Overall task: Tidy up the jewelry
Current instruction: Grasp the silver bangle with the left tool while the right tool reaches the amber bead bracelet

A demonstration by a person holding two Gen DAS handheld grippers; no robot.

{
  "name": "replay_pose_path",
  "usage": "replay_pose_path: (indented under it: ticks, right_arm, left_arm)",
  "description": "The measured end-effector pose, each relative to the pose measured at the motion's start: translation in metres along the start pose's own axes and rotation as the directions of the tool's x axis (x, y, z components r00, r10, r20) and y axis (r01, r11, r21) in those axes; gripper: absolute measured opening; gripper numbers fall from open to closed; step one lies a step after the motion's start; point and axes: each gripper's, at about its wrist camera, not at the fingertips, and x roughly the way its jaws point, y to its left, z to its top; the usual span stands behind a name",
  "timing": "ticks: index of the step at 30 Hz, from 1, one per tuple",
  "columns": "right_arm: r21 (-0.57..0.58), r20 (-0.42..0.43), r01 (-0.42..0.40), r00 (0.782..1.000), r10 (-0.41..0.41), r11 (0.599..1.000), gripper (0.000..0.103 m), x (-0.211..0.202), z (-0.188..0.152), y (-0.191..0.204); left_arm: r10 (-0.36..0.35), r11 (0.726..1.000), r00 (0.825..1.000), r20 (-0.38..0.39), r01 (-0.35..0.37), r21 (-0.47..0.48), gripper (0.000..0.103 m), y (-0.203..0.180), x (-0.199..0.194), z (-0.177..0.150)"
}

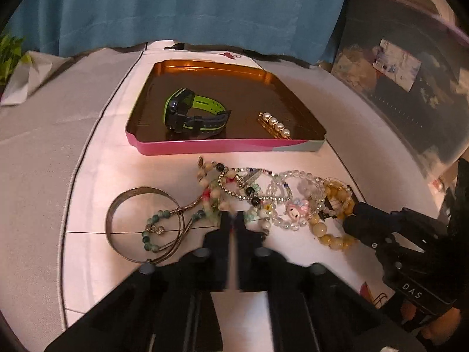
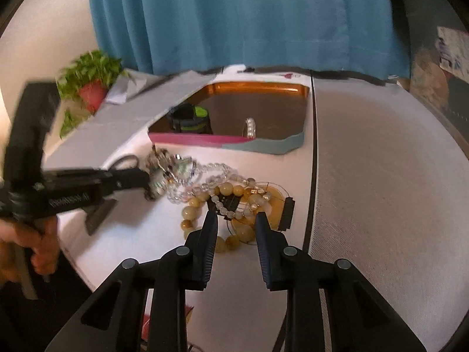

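A tangle of bead bracelets point(image 1: 249, 187) lies on the white table in front of a pink-walled tray point(image 1: 222, 146). The tray holds a green-and-black watch point(image 1: 193, 114) and a pearl hair clip point(image 1: 275, 124). A silver bangle point(image 1: 117, 205) lies at the left of the pile. My left gripper point(image 1: 233, 217) is shut with its tips in the near edge of the tangle; whether it pinches a strand I cannot tell. My right gripper point(image 2: 236, 220) has closed partway around the yellow bead bracelet point(image 2: 190, 212), with beads between its fingers. It enters the left wrist view from the right.
A blue curtain point(image 1: 190, 8) hangs behind the table. A potted plant point(image 2: 91, 82) stands at the far left on grey cloth. A clear storage box point(image 1: 410, 73) sits to the right. A hand point(image 2: 41, 252) holds the left gripper's handle.
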Motion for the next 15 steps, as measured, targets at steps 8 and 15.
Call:
replay_pose_path:
  ticks: [8, 15]
  right_arm:
    - [0.0, -0.028, -0.041, 0.999, 0.041, 0.999, 0.013, -0.016, -0.009, -0.003]
    - [0.086, -0.001, -0.015, 1.0, 0.015, 0.996, 0.013, -0.033, -0.014, -0.026]
  left_arm:
    - [-0.003, 1.0, 1.0, -0.03, 0.003, 0.003, 0.0, 0.006, -0.03, -0.03]
    - [0.067, 0.997, 0.998, 0.021, -0.067, -0.026, 0.039, 0.03, -0.037, -0.022]
